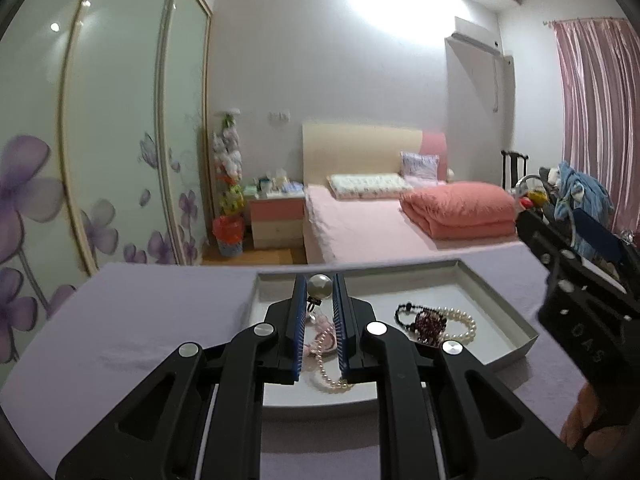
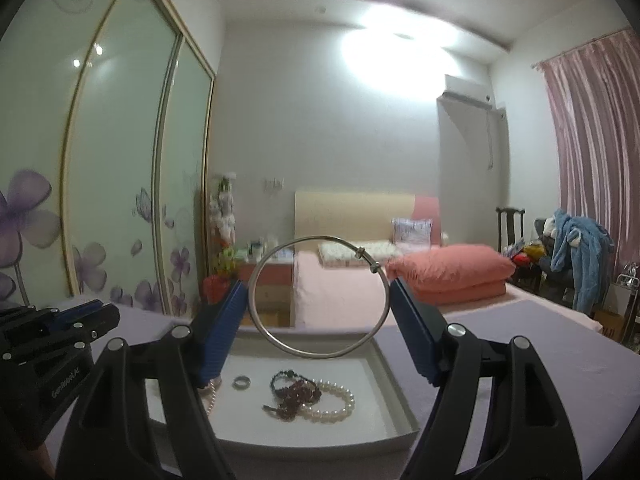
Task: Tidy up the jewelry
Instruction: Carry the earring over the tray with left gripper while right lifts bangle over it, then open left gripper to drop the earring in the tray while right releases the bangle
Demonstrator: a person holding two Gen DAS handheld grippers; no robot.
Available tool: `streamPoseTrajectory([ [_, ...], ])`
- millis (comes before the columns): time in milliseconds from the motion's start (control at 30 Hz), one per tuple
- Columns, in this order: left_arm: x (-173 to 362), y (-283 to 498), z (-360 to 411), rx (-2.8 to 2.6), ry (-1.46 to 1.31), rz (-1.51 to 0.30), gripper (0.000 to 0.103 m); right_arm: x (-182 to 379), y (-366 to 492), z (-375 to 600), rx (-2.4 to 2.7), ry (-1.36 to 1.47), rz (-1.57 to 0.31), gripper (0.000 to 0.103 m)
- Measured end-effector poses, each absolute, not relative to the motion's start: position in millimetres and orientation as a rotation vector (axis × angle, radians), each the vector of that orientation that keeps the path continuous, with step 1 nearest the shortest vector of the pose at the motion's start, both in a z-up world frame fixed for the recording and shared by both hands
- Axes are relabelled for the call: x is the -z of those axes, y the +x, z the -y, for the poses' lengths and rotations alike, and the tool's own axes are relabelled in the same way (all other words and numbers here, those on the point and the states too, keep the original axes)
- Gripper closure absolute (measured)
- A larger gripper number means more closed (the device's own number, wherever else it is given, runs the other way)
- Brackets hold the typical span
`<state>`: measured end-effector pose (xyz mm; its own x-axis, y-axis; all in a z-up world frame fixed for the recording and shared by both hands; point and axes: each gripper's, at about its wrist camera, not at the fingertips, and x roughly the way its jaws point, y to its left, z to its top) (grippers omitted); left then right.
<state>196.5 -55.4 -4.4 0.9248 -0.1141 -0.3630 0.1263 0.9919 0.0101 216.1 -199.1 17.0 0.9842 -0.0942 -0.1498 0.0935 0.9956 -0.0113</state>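
Two pieces were mid-carry over the shallow white tray (image 2: 394, 384): my right gripper (image 2: 316, 312) held the thin silver bangle (image 2: 320, 296) across wide-set fingers, my left gripper (image 1: 319, 320) pinched a round pearl-topped earring (image 1: 319, 286) narrowly, and next, I judged, each needed lowering clear of the bead bracelets (image 2: 308, 398).

My left tongs (image 1: 319, 300), pinched on a pearl-headed clip (image 1: 319, 286), hang over the left part of the tray (image 2: 394, 392). My right tongs (image 2: 318, 312) hold a silver bangle (image 2: 320, 296) over its far edge. Inside, a ring (image 2: 241, 381), dark beads (image 2: 294, 394) and pearl bracelet (image 2: 334, 400) crowd the middle; the near right floor lies bare. The purple desk (image 1: 132, 320) left of the tray is open.
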Motion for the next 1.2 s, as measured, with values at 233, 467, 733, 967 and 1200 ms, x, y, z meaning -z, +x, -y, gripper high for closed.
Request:
streamPoseTrajectory([
  [233, 26, 240, 60, 0.132, 0.029, -0.482, 0.089, 7, 271, 207, 0.065, 0.048, -0.316, 0.032],
  [467, 39, 260, 59, 0.13, 0.024, -0.543, 0.089, 24, 295, 209, 0.047, 0.076, -0.397, 0.031],
  [733, 40, 268, 54, 0.111, -0.002, -0.569, 0.049, 37, 307, 216, 0.026, 0.131, -0.455, 0.025],
  [967, 22, 259, 27, 0.108, -0.089, -0.545, 0.047, 25, 289, 240, 0.059, 0.217, -0.43, 0.023],
  [1200, 8, 236, 1, 0.085, -0.144, -0.526, 0.042, 12, 260, 257, 0.067, 0.267, -0.425, 0.023],
])
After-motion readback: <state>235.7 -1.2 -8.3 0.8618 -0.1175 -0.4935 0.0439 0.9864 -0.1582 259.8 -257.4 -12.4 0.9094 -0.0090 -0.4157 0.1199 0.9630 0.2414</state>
